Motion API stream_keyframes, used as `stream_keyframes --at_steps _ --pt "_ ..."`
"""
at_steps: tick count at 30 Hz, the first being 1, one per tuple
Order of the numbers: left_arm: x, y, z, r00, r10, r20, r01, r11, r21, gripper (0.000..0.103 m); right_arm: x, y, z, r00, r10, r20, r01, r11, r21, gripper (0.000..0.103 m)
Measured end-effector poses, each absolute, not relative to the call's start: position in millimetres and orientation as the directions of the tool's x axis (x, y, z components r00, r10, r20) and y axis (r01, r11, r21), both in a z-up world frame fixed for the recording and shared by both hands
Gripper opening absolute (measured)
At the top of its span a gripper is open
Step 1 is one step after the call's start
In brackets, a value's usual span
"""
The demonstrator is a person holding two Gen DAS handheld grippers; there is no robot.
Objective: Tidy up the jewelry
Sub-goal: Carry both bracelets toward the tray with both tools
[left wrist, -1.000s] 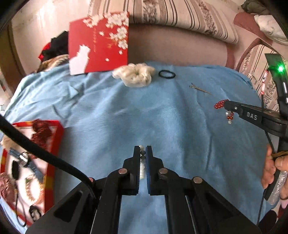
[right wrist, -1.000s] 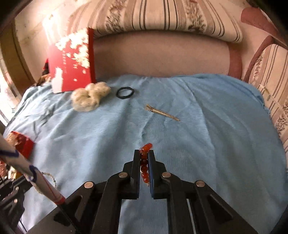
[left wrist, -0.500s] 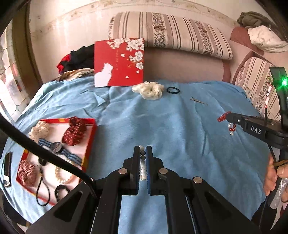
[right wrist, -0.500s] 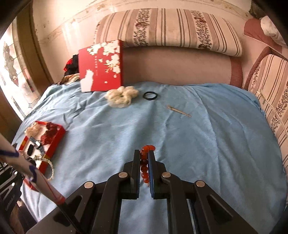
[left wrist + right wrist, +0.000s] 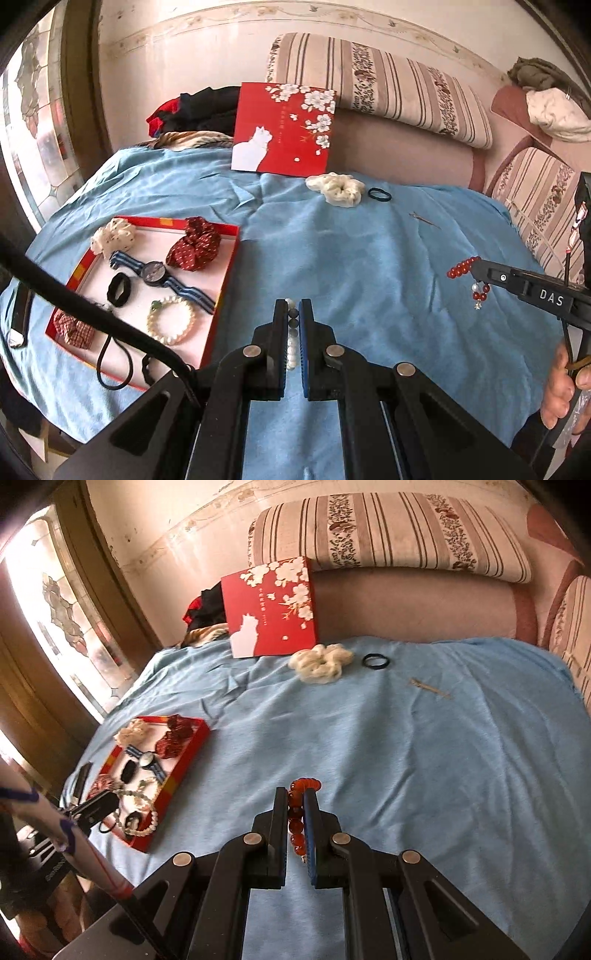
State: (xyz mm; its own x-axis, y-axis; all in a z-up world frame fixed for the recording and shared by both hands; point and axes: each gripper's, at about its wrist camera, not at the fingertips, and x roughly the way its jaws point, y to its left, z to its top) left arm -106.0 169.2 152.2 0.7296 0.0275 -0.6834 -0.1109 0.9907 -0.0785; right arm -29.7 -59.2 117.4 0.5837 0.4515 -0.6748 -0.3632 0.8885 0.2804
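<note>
My left gripper (image 5: 293, 306) is shut on a white bead bracelet (image 5: 292, 350) with dark beads, held above the blue cloth right of the red tray (image 5: 225, 273). My right gripper (image 5: 297, 797) is shut on a red bead bracelet (image 5: 297, 812); it also shows in the left wrist view (image 5: 463, 267), with a small tassel hanging. The tray (image 5: 188, 755) holds scrunchies, a striped watch (image 5: 155, 273), a pearl bracelet (image 5: 170, 325) and black hair ties. On the cloth lie a white scrunchie (image 5: 338, 188), a black hair tie (image 5: 379, 194) and a thin hairpin (image 5: 424, 220).
The red box lid (image 5: 284, 129) with a white cat leans against the sofa back. A striped cushion (image 5: 380, 81) lies above it. Dark clothes (image 5: 195, 110) sit at the back left. A window is at the left. A dark flat object (image 5: 20, 314) lies left of the tray.
Both grippers have risen and pulled back with their bracelets, so more of the cloth and the whole tray have come into view. Both stay shut.
</note>
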Motion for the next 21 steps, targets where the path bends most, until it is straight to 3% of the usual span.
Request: stream_keyframes --at_steps 3,11,17,21 --pt "-111 177 152 0.730 -0.004 -0.684 -0.104 0.988 -0.116 0.005 -33 -57 116 0.562 0.487 -0.669 -0.370 0.871 0.323 0.009" --pt "-127 221 143 0.690 -0.313 -0.652 -0.007 0.898 -0.439 0.005 -40 -60 105 0.517 0.535 -0.668 -0.368 0.844 0.390 0.009" --pt "-135 241 143 0.697 -0.320 -0.642 -0.033 0.880 -0.475 0.005 -42 -70 92 0.510 0.536 -0.673 -0.349 0.844 0.407 0.009" --pt "-139 247 144 0.702 -0.263 -0.662 -0.079 0.895 -0.439 0.005 -42 -83 85 0.510 0.528 -0.679 -0.323 0.849 0.418 0.009"
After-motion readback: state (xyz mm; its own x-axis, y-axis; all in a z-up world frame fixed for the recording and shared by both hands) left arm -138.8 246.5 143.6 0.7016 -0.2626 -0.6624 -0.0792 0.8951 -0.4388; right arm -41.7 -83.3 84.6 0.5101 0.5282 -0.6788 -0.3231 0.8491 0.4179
